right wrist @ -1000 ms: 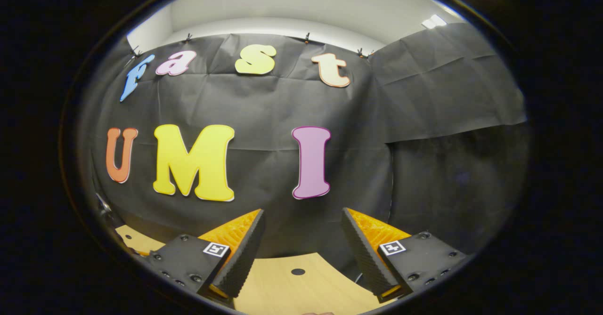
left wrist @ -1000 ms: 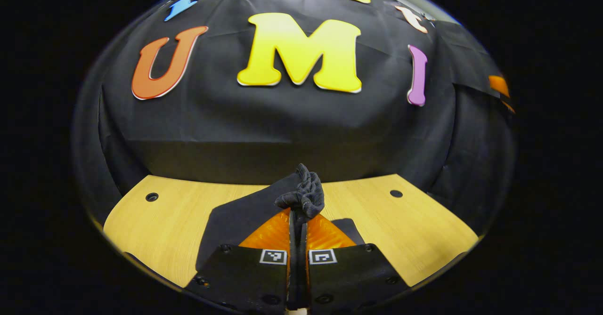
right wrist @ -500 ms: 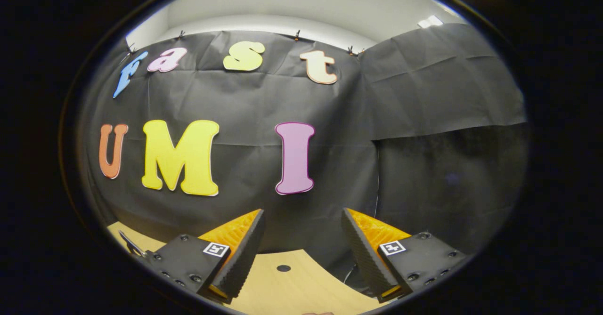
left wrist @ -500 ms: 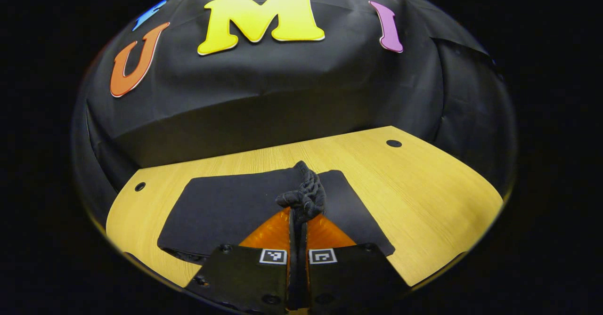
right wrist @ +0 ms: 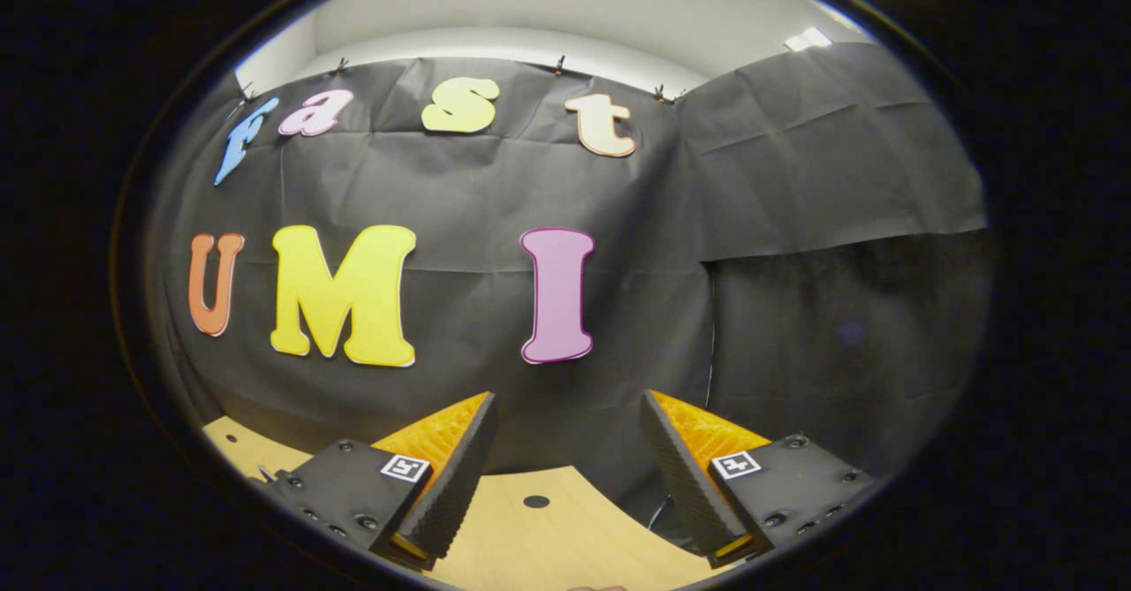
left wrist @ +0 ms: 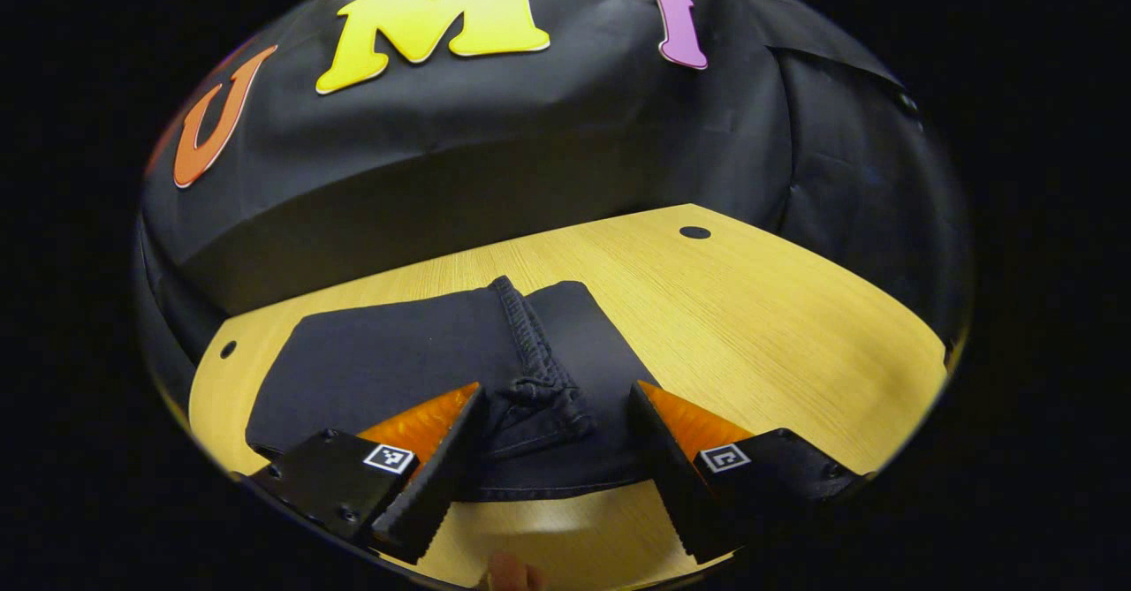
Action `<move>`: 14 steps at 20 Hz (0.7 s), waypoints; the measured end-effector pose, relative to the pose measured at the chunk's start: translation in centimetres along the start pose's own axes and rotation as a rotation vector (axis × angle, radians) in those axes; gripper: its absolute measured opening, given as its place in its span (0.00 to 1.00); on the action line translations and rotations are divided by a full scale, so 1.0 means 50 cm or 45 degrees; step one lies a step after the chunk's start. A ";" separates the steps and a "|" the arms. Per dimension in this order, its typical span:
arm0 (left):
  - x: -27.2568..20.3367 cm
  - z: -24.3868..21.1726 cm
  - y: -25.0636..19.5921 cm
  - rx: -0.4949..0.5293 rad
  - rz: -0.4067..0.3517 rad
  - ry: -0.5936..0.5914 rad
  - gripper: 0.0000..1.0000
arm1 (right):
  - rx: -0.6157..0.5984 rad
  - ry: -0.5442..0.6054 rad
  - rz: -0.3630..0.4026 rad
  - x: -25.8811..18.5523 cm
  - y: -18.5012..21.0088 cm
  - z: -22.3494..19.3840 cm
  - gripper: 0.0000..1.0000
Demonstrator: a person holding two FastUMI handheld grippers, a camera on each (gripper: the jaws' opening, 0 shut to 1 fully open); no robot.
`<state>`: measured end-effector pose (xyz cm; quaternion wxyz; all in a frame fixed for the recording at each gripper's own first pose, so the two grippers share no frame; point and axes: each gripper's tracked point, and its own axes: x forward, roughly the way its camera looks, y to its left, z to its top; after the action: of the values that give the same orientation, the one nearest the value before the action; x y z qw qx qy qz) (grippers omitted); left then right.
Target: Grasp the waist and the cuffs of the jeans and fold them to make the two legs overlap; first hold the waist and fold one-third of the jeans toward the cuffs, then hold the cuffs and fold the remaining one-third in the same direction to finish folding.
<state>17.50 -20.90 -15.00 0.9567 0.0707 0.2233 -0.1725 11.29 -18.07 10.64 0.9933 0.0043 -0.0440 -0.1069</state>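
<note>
Dark folded denim jeans (left wrist: 424, 370) lie on the pale wooden desk (left wrist: 760, 308); left tongs (left wrist: 552, 436) and right tongs (right wrist: 565, 458) gape wide.

In the left gripper view, the jeans (left wrist: 415, 370) are dark navy, nearly black, with a ribbed, puckered seam running from 12 to 6 o'clock across their middle. The worktop (left wrist: 760, 326) is pale yellow wood grain with small black round holes toward 1 and 9 o'clock. The left gripper (left wrist: 552, 454) has orange ridged fingers (left wrist: 424, 419) with black textured pads, on black plates carrying small black-and-white square markers. The right gripper (right wrist: 565, 472) shows the same orange, black and marker pattern. The ceiling (right wrist: 530, 8) is off-white.
</note>
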 end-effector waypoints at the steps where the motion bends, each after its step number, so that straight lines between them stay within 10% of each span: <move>1: 0.000 0.000 -0.002 0.000 -0.001 -0.006 1.00 | -0.006 -0.004 -0.001 -0.003 -0.002 0.002 0.96; 6: -0.040 0.076 0.035 -0.037 -0.011 -0.113 1.00 | 0.011 -0.006 0.008 -0.009 0.010 -0.001 0.96; 14: -0.198 0.274 0.320 -0.174 0.258 -0.411 1.00 | 0.065 0.021 0.241 -0.014 0.234 -0.040 1.00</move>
<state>20.47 -5.99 2.61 0.9952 -0.0010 0.0700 -0.0688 13.29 -6.48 8.80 0.9988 0.0263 -0.0386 -0.0114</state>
